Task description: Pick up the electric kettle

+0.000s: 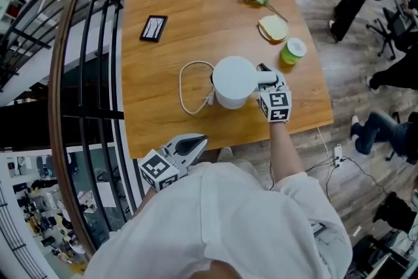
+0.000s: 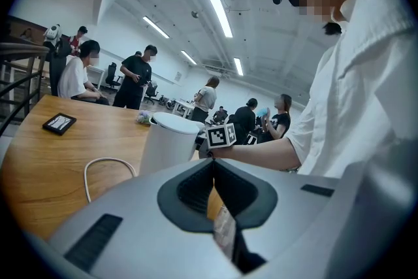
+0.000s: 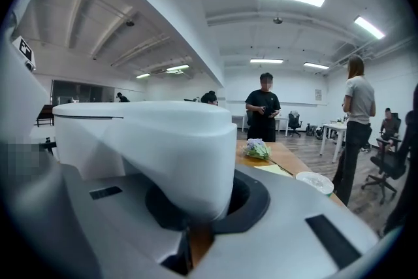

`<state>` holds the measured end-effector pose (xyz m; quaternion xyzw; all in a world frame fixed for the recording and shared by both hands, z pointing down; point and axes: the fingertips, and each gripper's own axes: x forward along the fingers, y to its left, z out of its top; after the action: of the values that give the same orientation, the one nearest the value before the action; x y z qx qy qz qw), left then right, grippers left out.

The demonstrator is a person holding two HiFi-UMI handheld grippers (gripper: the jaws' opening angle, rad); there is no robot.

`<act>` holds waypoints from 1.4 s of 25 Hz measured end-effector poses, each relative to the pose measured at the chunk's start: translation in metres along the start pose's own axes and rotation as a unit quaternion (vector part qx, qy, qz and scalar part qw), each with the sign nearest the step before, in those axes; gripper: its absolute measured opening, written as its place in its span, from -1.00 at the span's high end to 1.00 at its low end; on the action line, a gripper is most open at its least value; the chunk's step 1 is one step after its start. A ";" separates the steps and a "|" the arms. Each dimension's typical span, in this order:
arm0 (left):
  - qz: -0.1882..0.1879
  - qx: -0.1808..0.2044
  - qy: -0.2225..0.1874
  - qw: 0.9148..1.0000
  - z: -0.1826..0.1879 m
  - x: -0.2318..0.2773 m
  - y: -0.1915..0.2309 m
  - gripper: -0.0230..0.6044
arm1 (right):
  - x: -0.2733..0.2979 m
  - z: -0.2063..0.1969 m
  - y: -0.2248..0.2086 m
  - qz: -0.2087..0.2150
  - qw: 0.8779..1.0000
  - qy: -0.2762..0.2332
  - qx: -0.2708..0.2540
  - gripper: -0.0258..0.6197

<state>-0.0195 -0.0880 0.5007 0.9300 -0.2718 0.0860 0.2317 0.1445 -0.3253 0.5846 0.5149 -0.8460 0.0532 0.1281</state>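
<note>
Right gripper (image 1: pixel 266 75) clamped on the plain white electric kettle (image 1: pixel 232 80)

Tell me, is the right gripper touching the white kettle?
Touching. The right gripper view shows the handle of the kettle wedged between the fingers of the right gripper, both pressed against it; the head view agrees.

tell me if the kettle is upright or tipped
Upright: the kettle stands on the table, its sides vertical in the left gripper view.
</note>
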 end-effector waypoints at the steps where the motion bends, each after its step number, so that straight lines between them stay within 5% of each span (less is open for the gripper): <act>1: 0.000 0.000 0.000 1.000 0.000 0.000 0.000 0.91 | -0.001 0.001 0.000 -0.005 1.000 -0.001 0.002 0.83; 15: -0.010 0.011 -0.007 1.000 0.002 0.012 -0.013 0.91 | -0.035 0.012 -0.012 -0.020 0.996 -0.012 0.082 0.83; 35: -0.097 0.047 -0.015 0.994 0.021 0.055 -0.044 0.91 | -0.127 0.081 -0.020 -0.029 0.995 -0.041 0.083 0.83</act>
<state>0.0510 -0.0909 0.4806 0.9632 -0.1792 0.0620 0.1906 0.2042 -0.2435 0.4717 0.5501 -0.8277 0.0980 0.0515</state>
